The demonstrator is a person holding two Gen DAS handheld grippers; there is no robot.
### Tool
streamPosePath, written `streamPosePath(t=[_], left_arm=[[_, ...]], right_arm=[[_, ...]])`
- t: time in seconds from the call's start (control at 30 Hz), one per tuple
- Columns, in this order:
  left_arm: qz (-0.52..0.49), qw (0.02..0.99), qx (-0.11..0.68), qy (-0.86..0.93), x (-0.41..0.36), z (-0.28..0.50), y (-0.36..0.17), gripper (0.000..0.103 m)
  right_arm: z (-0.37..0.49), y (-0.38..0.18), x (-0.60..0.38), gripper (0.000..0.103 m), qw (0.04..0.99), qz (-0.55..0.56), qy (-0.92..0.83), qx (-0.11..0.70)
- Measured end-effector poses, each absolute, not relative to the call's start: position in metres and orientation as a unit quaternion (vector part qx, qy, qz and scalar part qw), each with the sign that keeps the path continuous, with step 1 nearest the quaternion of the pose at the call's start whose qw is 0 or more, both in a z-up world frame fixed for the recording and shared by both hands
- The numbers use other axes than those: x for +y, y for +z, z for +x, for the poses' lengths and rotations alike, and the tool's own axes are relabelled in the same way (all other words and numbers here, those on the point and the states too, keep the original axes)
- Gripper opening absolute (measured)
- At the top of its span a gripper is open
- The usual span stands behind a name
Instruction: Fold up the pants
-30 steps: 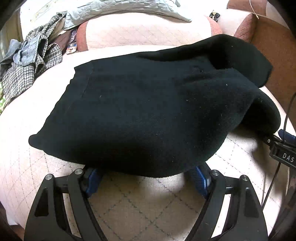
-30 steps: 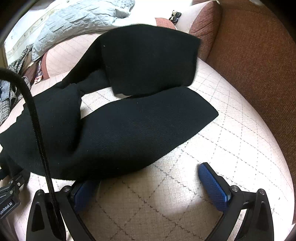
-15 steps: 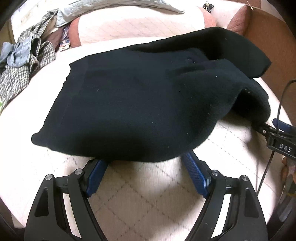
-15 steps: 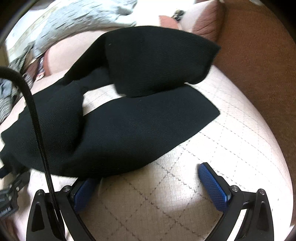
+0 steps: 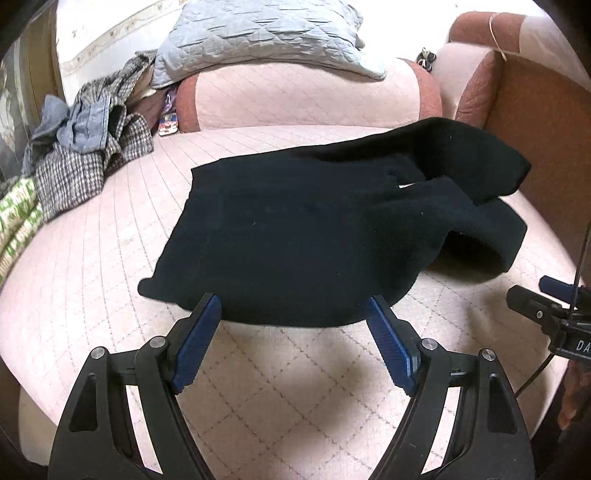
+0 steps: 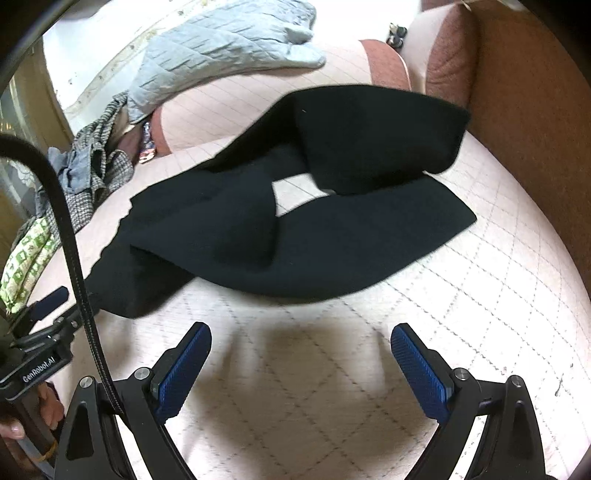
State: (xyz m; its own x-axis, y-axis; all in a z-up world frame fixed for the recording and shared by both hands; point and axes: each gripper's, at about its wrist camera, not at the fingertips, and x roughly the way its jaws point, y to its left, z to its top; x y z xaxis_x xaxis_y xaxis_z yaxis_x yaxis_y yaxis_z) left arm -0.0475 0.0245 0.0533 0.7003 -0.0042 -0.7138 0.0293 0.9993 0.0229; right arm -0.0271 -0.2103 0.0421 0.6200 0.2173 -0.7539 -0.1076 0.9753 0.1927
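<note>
A pink quilted sofa fills the room's corner, with a heap of clothes at one end. The black pants lie rumpled across the seat, legs crossed. They look soft, thick and floppy; best pinched at a hem edge. The left gripper and right gripper hover, jaws apart and empty.

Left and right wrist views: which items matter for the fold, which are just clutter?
Job:
black pants
left gripper, open
right gripper, open

Lying about:
checked garment pile
grey quilted pillow
green patterned cloth
small dark object on the sofa back
</note>
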Motion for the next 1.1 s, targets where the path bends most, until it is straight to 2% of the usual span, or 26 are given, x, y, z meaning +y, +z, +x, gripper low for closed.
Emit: streamPosePath(t=[0.27,0.5,0.77,1.1], left_arm=[[-0.044,0.912,0.409,-0.002,0.055,-0.045,0.049,0.081],[-0.133,0.901,0.411,0.026,0.095,-0.048,0.039,0.081],[-0.187,0.882,0.431,0.027,0.105,-0.039,0.024,0.081],[-0.233,0.874,0.426,0.022,0.106,-0.005,0.023,0.081]], right_arm=[[-0.030,0.049,-0.205,0.098,0.905,0.049,0.095,0.412],[-0.024,0.040,-0.232,0.098,0.900,0.088,0.066,0.423],[-0.021,0.039,-0.249,0.098,0.899,0.107,0.056,0.421],[0.006,0.021,-0.279,0.098,0.883,0.181,0.050,0.429]])
